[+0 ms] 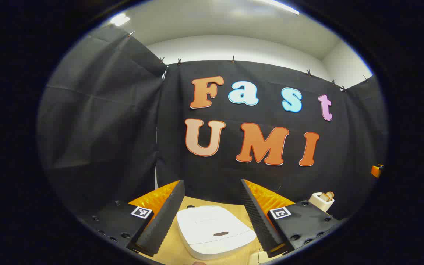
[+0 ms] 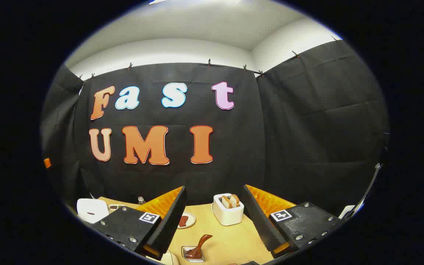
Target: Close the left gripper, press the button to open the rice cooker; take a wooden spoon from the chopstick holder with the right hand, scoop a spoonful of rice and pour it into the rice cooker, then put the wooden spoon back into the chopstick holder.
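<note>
In the left gripper view, the left gripper (image 1: 212,217) has its two fingers spread wide apart, holding nothing. Between them, lower down on the light wooden table (image 1: 171,246), sits the flat white rice cooker (image 1: 214,231) with its lid shut. A small dark oval button (image 1: 221,233) shows on the lid. To the right stands a small white toaster (image 1: 321,200) with bread in it.

In the right gripper view, the right gripper (image 2: 214,221) is also spread wide and holds nothing. Near the bottom, a dark brown wooden spoon (image 2: 200,246) leans in a small clear square holder (image 2: 193,254). The toaster stands farther back, beside a small round plate (image 2: 187,220). The rice cooker sits far to the left.
</note>
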Action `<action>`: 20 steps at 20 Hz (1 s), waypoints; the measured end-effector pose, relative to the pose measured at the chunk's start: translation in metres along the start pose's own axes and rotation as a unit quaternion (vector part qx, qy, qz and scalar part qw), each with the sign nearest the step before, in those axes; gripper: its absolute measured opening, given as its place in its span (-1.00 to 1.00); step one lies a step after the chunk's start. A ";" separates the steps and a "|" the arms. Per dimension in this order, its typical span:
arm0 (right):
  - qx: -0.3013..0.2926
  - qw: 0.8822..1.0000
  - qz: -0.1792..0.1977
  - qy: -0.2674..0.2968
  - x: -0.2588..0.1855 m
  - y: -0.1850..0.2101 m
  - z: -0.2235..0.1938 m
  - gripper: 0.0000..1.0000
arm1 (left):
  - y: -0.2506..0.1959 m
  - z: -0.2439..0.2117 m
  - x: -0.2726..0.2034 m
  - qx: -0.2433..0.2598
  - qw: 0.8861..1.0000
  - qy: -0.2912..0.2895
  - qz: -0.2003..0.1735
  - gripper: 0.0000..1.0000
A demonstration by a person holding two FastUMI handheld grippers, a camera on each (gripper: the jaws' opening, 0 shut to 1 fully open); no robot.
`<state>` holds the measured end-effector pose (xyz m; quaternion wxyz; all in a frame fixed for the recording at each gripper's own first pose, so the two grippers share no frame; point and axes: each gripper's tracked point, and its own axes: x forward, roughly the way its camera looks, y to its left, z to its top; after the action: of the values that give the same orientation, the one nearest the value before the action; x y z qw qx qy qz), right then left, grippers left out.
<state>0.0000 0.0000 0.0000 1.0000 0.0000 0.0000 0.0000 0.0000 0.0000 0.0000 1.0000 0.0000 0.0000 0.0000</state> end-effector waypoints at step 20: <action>-0.003 0.999 0.044 0.009 -0.007 -0.030 -0.012 0.88 | -0.067 0.004 -0.019 0.014 1.000 -0.008 -0.014 1.00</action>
<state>-0.0075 -0.0305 -0.0115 0.9990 -0.0029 0.0090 0.0443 -0.0191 -0.0673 0.0042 0.9998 0.0137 -0.0081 -0.0139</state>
